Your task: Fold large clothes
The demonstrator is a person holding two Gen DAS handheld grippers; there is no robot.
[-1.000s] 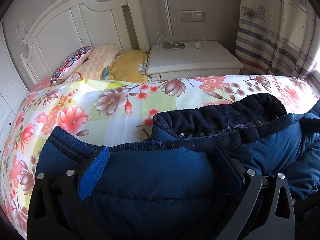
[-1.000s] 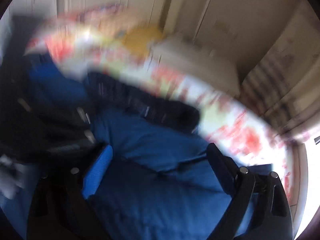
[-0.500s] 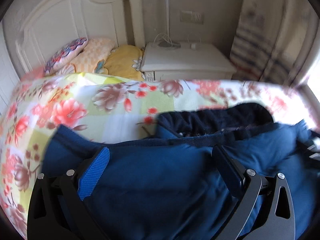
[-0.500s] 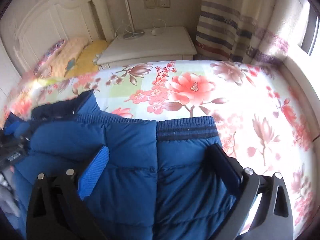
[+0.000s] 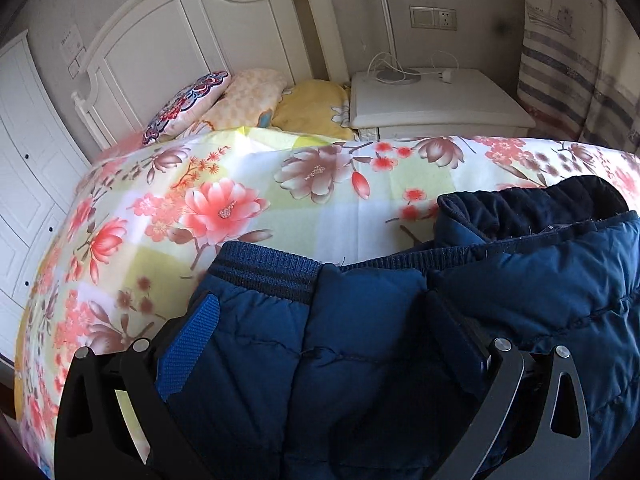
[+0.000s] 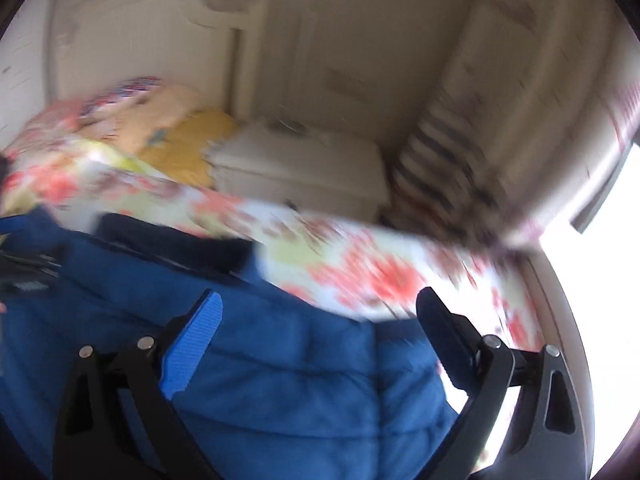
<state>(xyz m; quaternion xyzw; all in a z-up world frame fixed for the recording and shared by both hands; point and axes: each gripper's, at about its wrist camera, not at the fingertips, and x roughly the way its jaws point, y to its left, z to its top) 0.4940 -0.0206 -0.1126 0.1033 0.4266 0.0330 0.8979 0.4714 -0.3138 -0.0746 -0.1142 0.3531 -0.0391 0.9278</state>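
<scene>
Both grippers spread wide over my jacket (image 5: 360,360) on the bed (image 5: 200,208): left gripper (image 5: 320,312) at the ribbed hem, frame centre; right gripper (image 6: 316,304) near its right edge, blurry.

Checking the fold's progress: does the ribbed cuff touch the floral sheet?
Touching. The left wrist view shows the ribbed cuff lying flat on the floral sheet, with no gap.

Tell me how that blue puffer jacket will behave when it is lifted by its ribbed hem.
The blue puffer jacket will probably flop and sag: it already creases and bunches on the bed. Its quilted puffiness suggests it is light for its bulk. The smooth shell may slip, so the ribbed hem looks the surer hold.
</scene>
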